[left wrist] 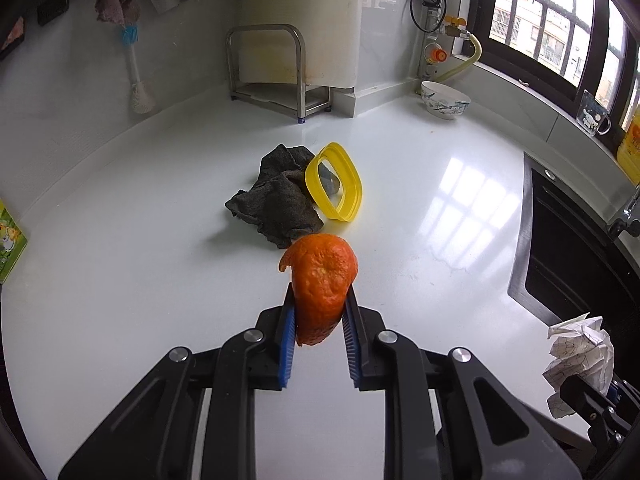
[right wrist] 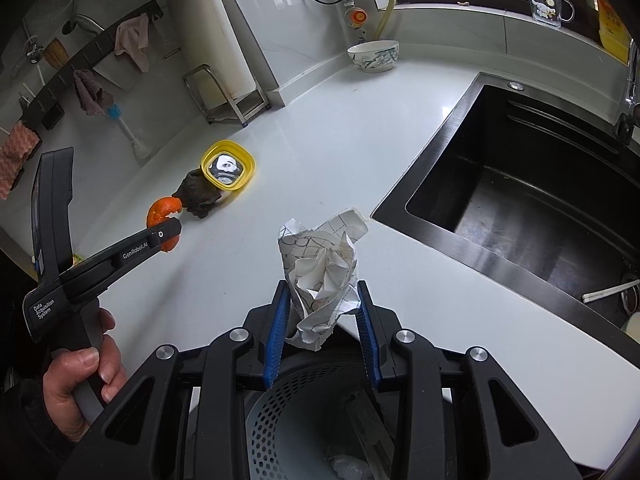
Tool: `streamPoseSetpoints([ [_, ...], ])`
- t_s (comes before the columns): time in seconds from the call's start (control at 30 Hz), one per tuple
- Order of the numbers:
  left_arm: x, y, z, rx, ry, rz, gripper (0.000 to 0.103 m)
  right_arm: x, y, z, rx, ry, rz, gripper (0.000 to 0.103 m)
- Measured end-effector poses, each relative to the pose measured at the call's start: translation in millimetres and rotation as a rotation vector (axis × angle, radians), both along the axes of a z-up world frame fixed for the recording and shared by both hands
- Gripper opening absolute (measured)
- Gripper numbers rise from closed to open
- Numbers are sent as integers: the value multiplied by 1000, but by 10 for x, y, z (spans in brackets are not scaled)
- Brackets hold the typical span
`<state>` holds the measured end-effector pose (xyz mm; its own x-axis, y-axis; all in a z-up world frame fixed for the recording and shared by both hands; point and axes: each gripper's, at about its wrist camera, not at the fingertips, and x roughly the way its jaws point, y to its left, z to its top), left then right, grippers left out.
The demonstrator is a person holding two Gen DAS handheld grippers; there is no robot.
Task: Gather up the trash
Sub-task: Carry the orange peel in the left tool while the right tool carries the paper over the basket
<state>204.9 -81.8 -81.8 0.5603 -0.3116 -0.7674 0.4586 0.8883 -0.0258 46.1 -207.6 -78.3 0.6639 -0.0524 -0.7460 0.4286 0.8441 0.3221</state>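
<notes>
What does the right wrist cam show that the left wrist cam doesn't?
Right wrist only: the perforated bin below the right gripper, the inside of the sink, and the hand holding the left gripper.

Left wrist only: a green box at the counter's left edge.

Both: orange peel clamped in the left gripper, crumpled paper clamped in the right gripper, dark cloth, yellow lid, bowl, metal rack.
</notes>
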Motion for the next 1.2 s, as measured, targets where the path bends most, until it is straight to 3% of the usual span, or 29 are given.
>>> streamPoseSetpoints([
  [0.3,-580,146,279,-7,-11,-38,21,-306,151,202,-24,2,81,32],
  [0.5,-946,175,340,4,-10,-96,21,-500,188,165,-6,11,112,32],
  [0.87,-1469,156,120,54,60,-170,21,-770,248,-109,42,63,168,32],
  [1.2,-1682,129,-98,69,125,-209,21,-899,277,-369,86,126,181,32],
])
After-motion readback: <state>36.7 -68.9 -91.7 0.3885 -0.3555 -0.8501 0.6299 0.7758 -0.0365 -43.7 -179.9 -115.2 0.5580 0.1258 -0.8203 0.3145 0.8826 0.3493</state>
